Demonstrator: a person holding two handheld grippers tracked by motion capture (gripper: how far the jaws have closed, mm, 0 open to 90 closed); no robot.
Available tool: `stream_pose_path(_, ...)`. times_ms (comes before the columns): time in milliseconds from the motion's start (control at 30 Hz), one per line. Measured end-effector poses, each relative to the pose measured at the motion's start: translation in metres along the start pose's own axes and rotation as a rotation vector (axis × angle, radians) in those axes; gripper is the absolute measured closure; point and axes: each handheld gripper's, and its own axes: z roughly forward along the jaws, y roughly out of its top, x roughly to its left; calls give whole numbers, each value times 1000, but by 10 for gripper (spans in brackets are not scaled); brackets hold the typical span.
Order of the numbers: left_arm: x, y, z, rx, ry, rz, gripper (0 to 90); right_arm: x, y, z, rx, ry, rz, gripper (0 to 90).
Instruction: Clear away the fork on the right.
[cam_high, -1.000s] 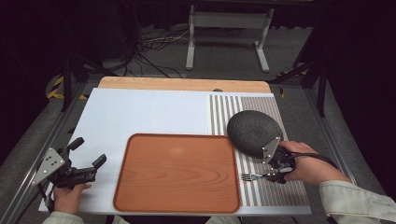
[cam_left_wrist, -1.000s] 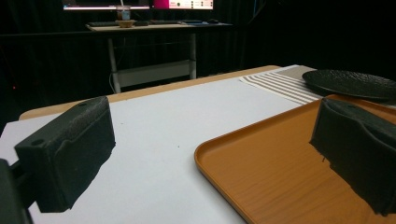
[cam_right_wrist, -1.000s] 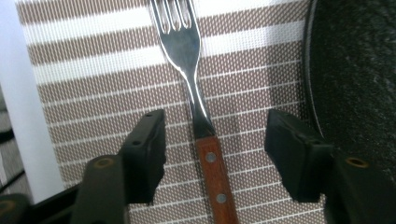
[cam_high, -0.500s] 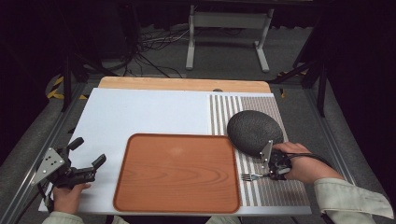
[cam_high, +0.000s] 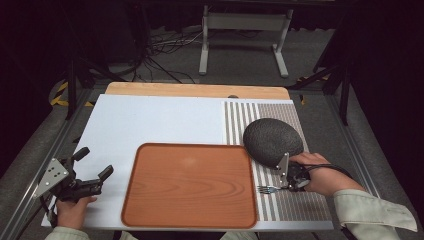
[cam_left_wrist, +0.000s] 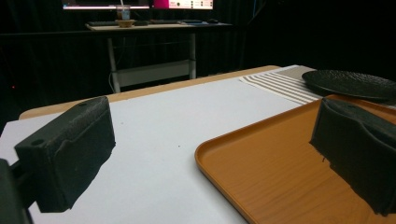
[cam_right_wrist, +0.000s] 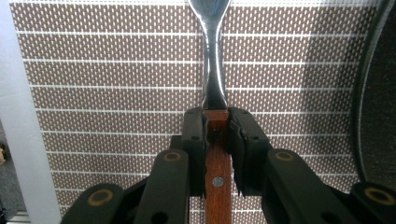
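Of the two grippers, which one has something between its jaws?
The right gripper: its jaws, which have just been closing, clamp the wooden handle of the fork on the striped placemat. The left gripper stands open.

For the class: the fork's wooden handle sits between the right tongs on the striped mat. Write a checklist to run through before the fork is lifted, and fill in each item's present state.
1. Right tongs closed on the fork: ok; the jaws have just been closing, and both pads press the wooden handle.
2. Grip centred on the handle: ok; the handle runs straight between the pads.
3. Fork free of the dark plate: ok; the plate lies beside it, apart.
4. Wooden tray free to take it: ok; nothing lies on it.
5. Left tongs out of the way: ok; open, at the tray's left.
6. Fork tines off the striped mat: cannot tell.
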Motion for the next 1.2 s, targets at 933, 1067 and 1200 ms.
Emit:
stream_pose_path(933,1,0,0,-6,-4,-12,5,4,-3,-48,-69,-84,29,785)
stream_pose_path(1067,1,0,0,-8,-4,-13,5,3,-2,-57,-85,-101,39,785)
stream_pose_path(1200,1,0,0,-6,-3,-13,5,3,1,-66,-109,-117,64,785)
